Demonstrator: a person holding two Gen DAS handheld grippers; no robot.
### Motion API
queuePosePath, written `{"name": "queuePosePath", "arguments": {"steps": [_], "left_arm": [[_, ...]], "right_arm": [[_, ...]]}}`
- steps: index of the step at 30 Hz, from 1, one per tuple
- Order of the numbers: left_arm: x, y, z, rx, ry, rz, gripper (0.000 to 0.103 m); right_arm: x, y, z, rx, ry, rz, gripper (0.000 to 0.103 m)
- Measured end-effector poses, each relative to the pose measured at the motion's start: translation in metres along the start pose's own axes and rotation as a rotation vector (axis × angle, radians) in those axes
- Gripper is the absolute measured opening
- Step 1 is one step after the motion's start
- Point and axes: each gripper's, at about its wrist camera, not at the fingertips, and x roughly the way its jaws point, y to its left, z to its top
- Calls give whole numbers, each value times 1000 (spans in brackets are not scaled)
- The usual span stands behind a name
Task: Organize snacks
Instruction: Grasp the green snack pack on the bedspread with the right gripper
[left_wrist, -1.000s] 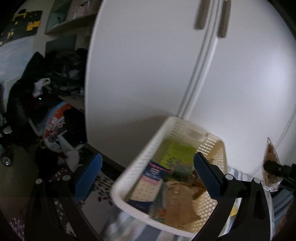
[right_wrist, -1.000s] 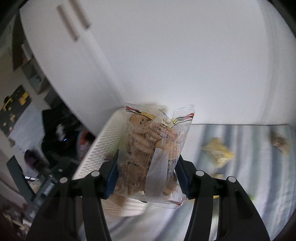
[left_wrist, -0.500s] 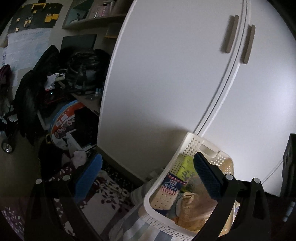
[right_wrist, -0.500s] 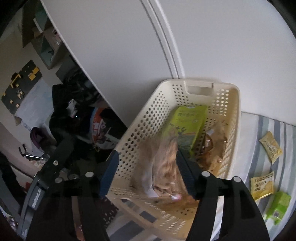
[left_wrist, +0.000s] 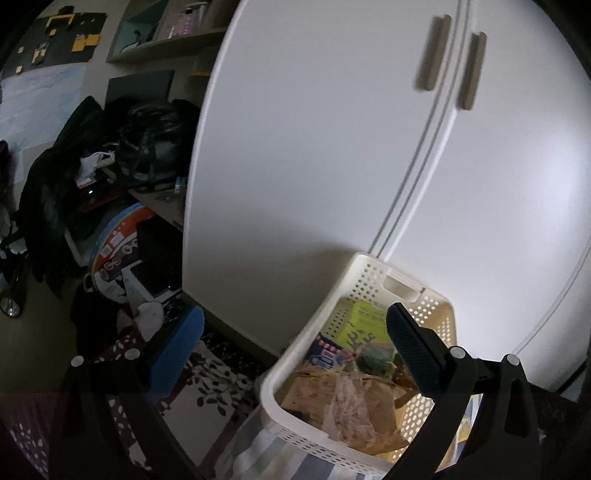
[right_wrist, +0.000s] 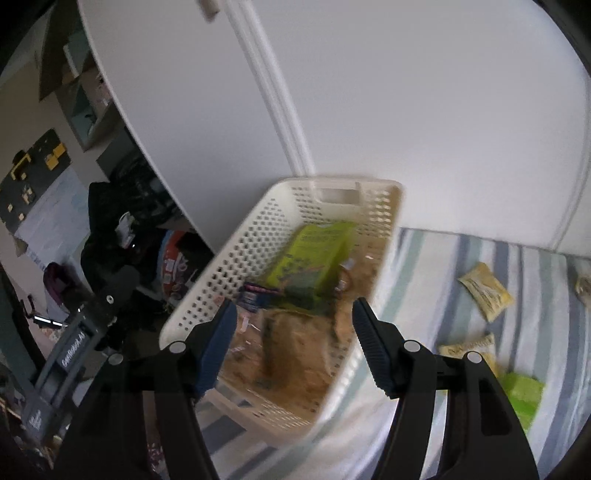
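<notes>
A: What has changed in the last second?

B: The right gripper (right_wrist: 291, 339) was clamped on a clear cookie packet; now its jaws stand apart with nothing between them, and the cookie packet (right_wrist: 291, 347) lies in the white perforated basket (right_wrist: 236, 266), lower centre of the right view. One more snack is put away.

A: And the left gripper?

B: The left gripper (left_wrist: 295, 347) hangs wide apart and holds nothing, with the basket's near corner between its fingers in the left view.

A: What else is in the basket?

B: A lime-green box (right_wrist: 314, 254) toward the far end and a blue-and-red pack (right_wrist: 255, 295) beside it.

A: What is left?

B: On the striped cloth (right_wrist: 424, 280), right side of the right view, lie a yellow sachet (right_wrist: 485, 291), another pale packet (right_wrist: 467, 345) and a green packet (right_wrist: 524, 398). Nothing blocks them; I judge only the basket's wall needs clearing. The view is blurred, so labels are unreadable.
</notes>
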Motion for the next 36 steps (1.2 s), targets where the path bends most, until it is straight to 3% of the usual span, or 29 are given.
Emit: {"name": "queuePosePath", "arguments": {"steps": [2, 6, 15, 21, 35, 36], "left_arm": [[0, -6, -1, 16, 2, -10, 100], [-2, -14, -3, 31, 8, -35, 100], [-3, -34, -11, 68, 30, -84, 100], [-6, -50, -17, 114, 34, -110, 100], [-10, -81, -29, 205, 51, -160, 100], [-11, -83, -30, 212, 53, -165, 100]], "right_arm": [[-6, -12, -3, 21, -2, -14, 65], [-20, -41, -11, 46, -24, -85, 80], [-42, -146, -45, 207, 32, -345, 80], [-41, -185, -62, 282, 89, -383, 80], [5, -200, -80, 302, 213, -375, 81], [7, -201, -80, 298, 214, -379, 85]]}}
